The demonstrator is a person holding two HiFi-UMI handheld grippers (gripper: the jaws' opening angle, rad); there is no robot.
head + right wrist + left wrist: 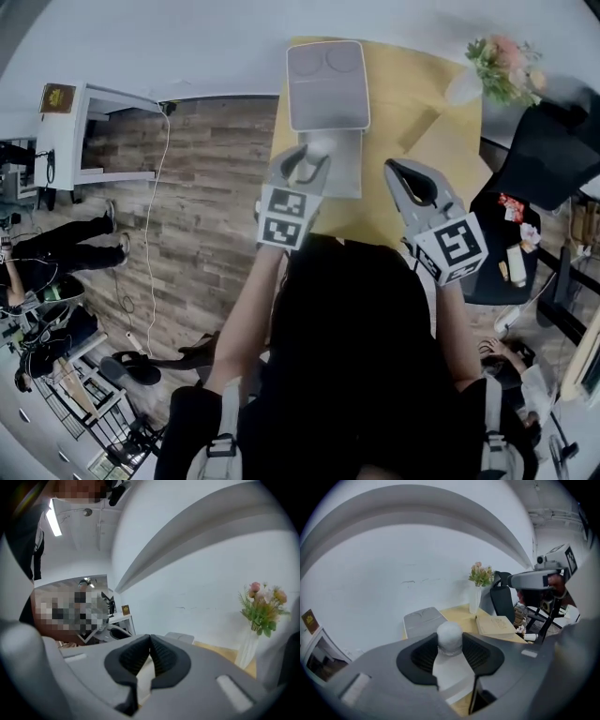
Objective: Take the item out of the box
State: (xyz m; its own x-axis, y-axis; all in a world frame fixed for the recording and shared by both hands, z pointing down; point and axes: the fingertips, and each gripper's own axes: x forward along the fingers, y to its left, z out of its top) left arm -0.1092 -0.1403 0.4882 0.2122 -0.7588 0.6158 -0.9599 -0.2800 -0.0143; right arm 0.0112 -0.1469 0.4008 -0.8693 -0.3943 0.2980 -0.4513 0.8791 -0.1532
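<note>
A grey box stands open on the yellow table (422, 112), its lid (326, 84) tipped back and its base (343, 173) in front. My left gripper (314, 155) is over the base, shut on a white item (449, 637) with a rounded top. In the left gripper view the dark pads (423, 656) press on it from both sides, and the box lid (421, 620) lies behind. The item (319, 144) shows as a pale spot at the jaw tips. My right gripper (394, 171) hovers to the right of the box, shut with nothing in it; its pads (161, 653) meet.
A clear vase of pink flowers (502, 67) stands at the table's far right corner, with a tan flat box (497, 625) beside it. A black chair and a small black table (511, 262) with bottles lie to the right. The wood floor (197, 206) is on the left.
</note>
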